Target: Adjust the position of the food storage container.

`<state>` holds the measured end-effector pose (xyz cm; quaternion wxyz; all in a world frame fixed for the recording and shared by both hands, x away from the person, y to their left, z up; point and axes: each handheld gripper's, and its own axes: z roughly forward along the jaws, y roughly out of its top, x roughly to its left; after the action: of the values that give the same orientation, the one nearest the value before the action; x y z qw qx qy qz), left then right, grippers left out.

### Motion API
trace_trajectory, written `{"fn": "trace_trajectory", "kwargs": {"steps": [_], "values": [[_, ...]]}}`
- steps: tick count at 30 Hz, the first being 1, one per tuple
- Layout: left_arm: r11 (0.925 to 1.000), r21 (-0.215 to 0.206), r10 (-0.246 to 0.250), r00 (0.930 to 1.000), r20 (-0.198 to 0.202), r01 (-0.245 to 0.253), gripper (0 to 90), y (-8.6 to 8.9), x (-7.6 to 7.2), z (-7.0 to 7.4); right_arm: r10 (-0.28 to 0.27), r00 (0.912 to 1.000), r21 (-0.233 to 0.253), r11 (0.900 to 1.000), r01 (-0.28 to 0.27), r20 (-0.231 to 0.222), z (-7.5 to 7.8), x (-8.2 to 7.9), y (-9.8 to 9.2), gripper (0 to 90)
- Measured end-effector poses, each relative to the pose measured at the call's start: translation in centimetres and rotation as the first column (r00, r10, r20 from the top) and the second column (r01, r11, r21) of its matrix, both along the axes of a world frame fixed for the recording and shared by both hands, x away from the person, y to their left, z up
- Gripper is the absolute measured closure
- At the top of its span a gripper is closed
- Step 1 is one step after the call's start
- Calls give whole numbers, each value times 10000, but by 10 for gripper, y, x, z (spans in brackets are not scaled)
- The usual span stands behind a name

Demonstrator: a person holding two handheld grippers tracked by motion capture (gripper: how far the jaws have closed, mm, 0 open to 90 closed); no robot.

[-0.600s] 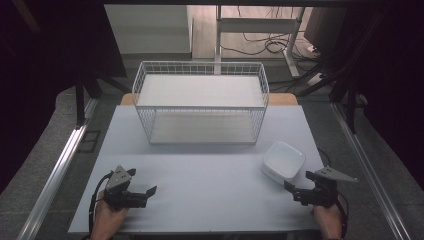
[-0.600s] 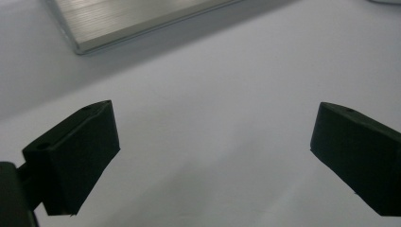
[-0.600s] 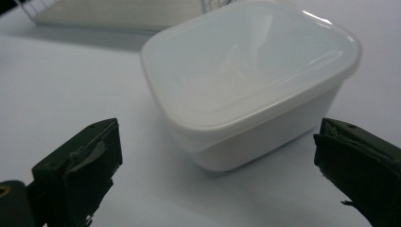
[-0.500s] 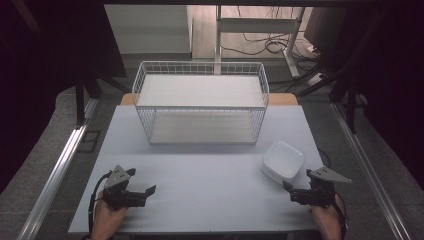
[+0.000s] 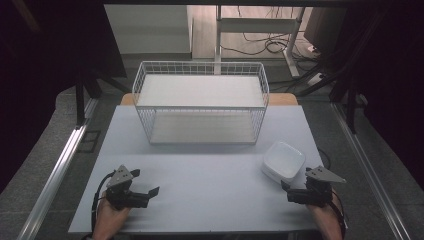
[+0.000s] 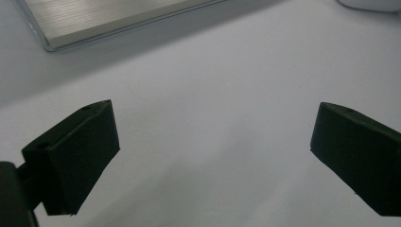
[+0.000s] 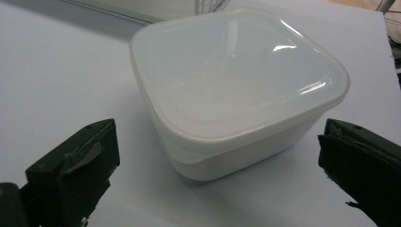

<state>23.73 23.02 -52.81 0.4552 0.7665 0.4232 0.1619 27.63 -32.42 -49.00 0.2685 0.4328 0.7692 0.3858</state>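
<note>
left gripper (image 5: 150,192): jaws apart | right gripper (image 5: 286,186): jaws apart

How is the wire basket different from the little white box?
The wire basket is much bigger than the white box. The wire basket is open on top and see-through mesh; the white box is solid plastic with a lid on. The wire basket sits at the far middle of the table; the white box sits near the right gripper. Both are white.

I see no readable text, labels, brands or numbers anywhere, in any of my views.
</note>
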Motion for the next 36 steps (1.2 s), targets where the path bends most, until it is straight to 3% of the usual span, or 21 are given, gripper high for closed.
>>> {"fn": "trace_trajectory", "kwargs": {"steps": [8, 12, 15, 20, 23, 27, 28, 29, 31, 32, 33, 34, 35, 36], "values": [[9999, -5, -130, 9998, -135, 129, 26, -2, 1, 0, 4, 10000, 151, 9999, -3, -80, 6, -1, 0, 0], [9998, 41, -173, 9998, -136, 173, 28, -3, 1, 0, -104, 9992, 362, 9993, 117, -379, 8, 0, 0, 0], [9998, 25, -201, 9998, -39, 201, 29, -3, 0, 0, -172, 9989, 172, 9997, 180, -428, 11, 1, 0, 0], [9998, 49, -213, 9998, 34, 213, 29, -3, 0, 0, 186, 9939, 494, 9987, -133, -1083, 15, 7, 1, 0], [9998, 47, -187, 9998, 66, 187, 29, -3, 0, 0, 127, 9933, 402, 9992, -81, -1151, 17, 13, 2, 9], [9998, 58, -197, 9997, 160, 196, 31, -3, 0, 1, -55, 9957, 416, 9991, 93, -925, 21, 19, 1, 138], [9998, 86, -207, 9996, 188, 205, 31, -3, 0, 1, 31, 9955, 558, 9984, 22, -943, 25, 23, -2, 261], [9997, 110, -225, 9995, 217, 223, 31, -4, -1, 1, 31, 9955, 558, 9984, 22, -943, 25, 23, -2, 261], [9996, 167, -247, 9994, 252, 243, 31, -5, -1, 1, -107, 9963, 388, 9991, 141, -856, 29, 27, -3, 379], [9995, 219, -233, 9993, 280, 227, 31, -5, -1, 1, -60, 9960, 274, 9996, 85, -890, 32, 33, -5, 514], [9995, 246, -225, 9993, 300, 218, 31, -5, -1, 1, -60, 9960, 274, 9996, 85, -890, 32, 33, -5, 514], [9994, 262, -217, 9993, 301, 209, 31, -5, -1, 1, -264, 9953, 46, 9996, 270, -934, 35, 41, -8, 623], [9994, 282, -208, 9993, 301, 200, 31, -5, -1, 1, -264, 9953, 46, 9996, 270, -934, 35, 41, -8, 623], [9994, 288, -204, 9993, 297, 195, 31, -5, -1, 1, -342, 9952, 84, 9993, 351, -917, 36, 45, -11, 685]]}}
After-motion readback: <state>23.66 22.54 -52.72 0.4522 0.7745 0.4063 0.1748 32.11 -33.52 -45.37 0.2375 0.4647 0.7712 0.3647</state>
